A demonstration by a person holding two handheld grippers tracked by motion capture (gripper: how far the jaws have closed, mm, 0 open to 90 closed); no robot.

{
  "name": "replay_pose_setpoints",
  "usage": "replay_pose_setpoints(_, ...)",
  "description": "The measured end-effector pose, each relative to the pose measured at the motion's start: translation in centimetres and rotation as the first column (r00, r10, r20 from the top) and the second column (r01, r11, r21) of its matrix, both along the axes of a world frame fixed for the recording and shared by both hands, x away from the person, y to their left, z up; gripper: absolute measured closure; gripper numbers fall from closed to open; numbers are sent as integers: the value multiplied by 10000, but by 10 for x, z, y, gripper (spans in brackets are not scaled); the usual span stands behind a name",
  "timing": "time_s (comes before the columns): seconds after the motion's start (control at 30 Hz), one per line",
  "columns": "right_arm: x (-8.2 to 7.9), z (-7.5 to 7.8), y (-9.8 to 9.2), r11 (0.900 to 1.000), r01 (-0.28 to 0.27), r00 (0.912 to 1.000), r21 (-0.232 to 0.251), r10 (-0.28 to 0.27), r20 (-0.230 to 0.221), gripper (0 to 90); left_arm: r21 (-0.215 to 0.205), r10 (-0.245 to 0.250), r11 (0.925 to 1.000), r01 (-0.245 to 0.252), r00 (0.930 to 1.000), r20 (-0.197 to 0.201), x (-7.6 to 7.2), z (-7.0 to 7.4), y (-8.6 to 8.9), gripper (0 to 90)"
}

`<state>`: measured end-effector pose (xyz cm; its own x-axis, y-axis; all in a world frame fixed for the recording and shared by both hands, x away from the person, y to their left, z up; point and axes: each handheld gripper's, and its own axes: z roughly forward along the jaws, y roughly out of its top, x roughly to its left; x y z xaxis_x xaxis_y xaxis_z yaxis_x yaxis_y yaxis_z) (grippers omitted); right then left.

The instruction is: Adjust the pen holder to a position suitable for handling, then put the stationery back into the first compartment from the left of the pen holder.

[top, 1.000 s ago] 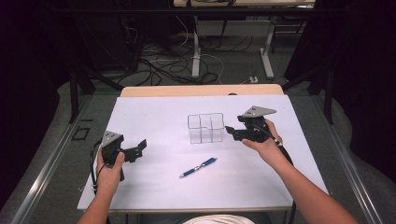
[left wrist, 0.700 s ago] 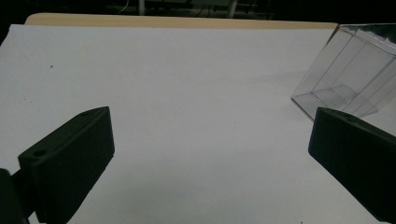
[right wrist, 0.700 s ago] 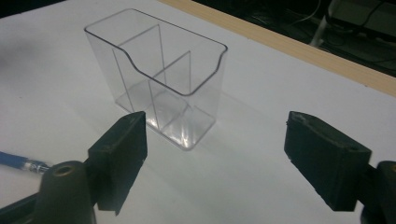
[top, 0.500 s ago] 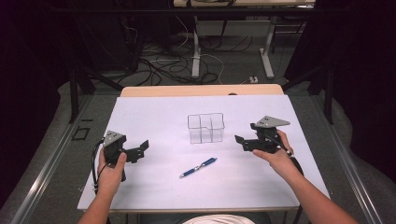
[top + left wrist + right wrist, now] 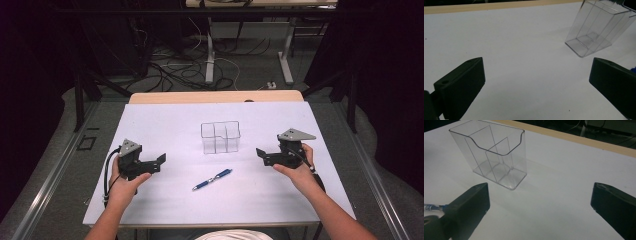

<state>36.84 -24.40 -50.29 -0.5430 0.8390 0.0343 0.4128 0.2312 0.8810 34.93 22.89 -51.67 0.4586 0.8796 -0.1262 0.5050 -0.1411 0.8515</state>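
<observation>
A lab or technical workroom with dark surroundings. A table [image 5: 165, 200] covered in plain white sheeting stands on a grey floor. Behind it, loose cables [image 5: 165, 70] tangle across the floor among the metal legs of other desks [image 5: 286, 55] and dark framing.

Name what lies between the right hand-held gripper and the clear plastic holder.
Nothing: in the high view, bare white tabletop separates the right hand-held gripper from the clear holder.
</observation>
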Motion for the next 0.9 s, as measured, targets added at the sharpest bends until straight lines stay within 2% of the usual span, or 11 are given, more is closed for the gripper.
replay_pose_setpoints(0.2, 1, -4, -4, 9997, 236, 9997, 58, -235, -109, 0, 642, -545, 9964, 552, 9984, -124, -2, -1, -11, 2)
replay_pose_setpoints(0.3, 1, -5, -5, 9997, 222, 9997, 86, -221, -104, 0, 817, -755, 9938, 757, 9971, -57, -3, 0, -17, 2)
replay_pose_setpoints(0.5, 2, -5, -9, 9996, 250, 9997, 129, -249, -25, 0, 818, -1231, 9891, 1224, 9924, 39, -7, 4, -28, 20)
replay_pose_setpoints(0.67, 2, -4, -12, 9994, 358, 9994, 27, -358, -4, 8, 820, -1588, 9841, 1573, 9872, 122, -8, 8, -38, 74)
replay_pose_setpoints(0.9, 2, -3, -12, 9995, 289, 9996, -135, -289, 30, 64, 1002, -2196, 9711, 2167, 9754, 183, -10, 8, -55, 161)
